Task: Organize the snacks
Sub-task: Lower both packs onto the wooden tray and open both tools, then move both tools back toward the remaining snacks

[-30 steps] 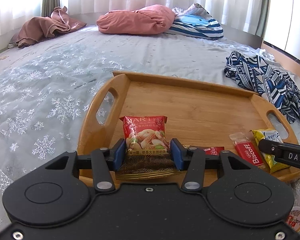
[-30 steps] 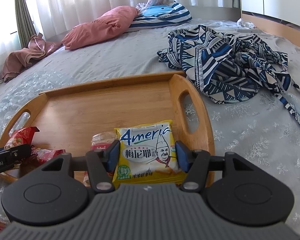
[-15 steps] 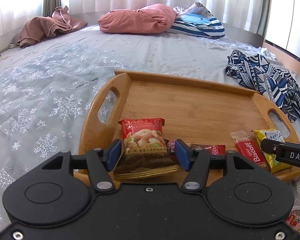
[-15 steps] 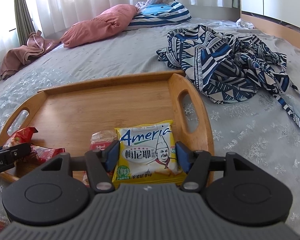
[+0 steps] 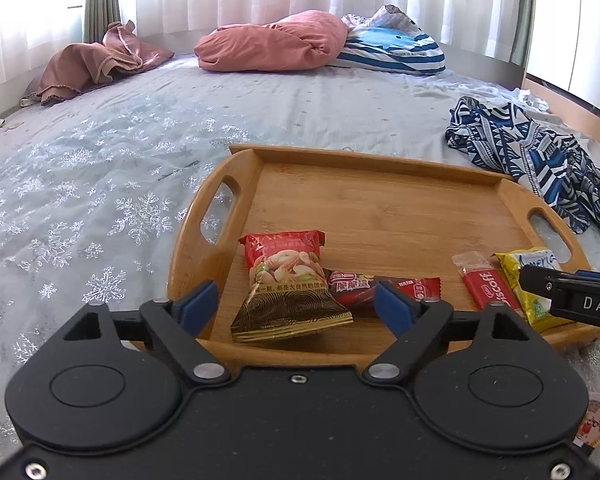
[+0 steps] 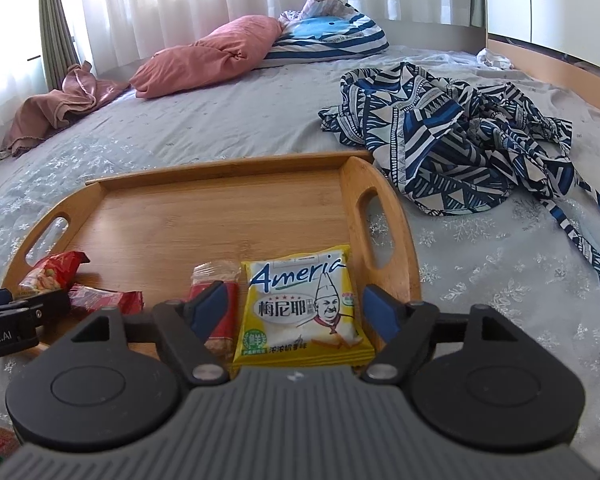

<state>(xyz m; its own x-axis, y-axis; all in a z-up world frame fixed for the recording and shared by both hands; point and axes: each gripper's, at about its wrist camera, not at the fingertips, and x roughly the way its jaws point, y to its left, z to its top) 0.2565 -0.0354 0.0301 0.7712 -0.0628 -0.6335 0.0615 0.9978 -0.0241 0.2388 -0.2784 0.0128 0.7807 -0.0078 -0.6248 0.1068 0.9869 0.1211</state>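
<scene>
Setting: a bamboo tray (image 5: 380,216) with a cut-out handle at each end lies on a bed (image 5: 100,160) spread with a pale blue snowflake sheet.

What has just changed: both grippers have let go. A second ago each was clamped on a snack packet; now the pads stand clear of both packets.

Left gripper (image 5: 296,300): jaws opening and already wide. The red and gold nut packet (image 5: 286,288) lies between them, touched by neither blue pad.

Nut packet, place: on the tray floor at the near left corner, its gold bottom at the near rim, beside the left handle.

Right gripper (image 6: 294,310): jaws likewise opening, wide. The yellow Ameria cracker packet (image 6: 300,308) lies flat between them, with a gap on each side.

Cracker packet, place: by the near rim at the tray's right end, just inside the right handle.

Other snacks on the tray: a red Nestle wafer bar (image 5: 384,288) just right of the nut packet, and a red Biscoff biscuit (image 5: 486,284) just left of the cracker packet, all four in a row along the near edge.

Off the tray: a small round snack (image 5: 594,424) shows at the lower right of the left view, on the sheet; what it is I cannot tell.

Meaning for the task: two packets look delivered. The likely next step is to draw both grippers back and fetch whatever is left on the bed.

Risk: a pad backing out could snag a packet's crimped edge and drag it over the low rim.
</scene>
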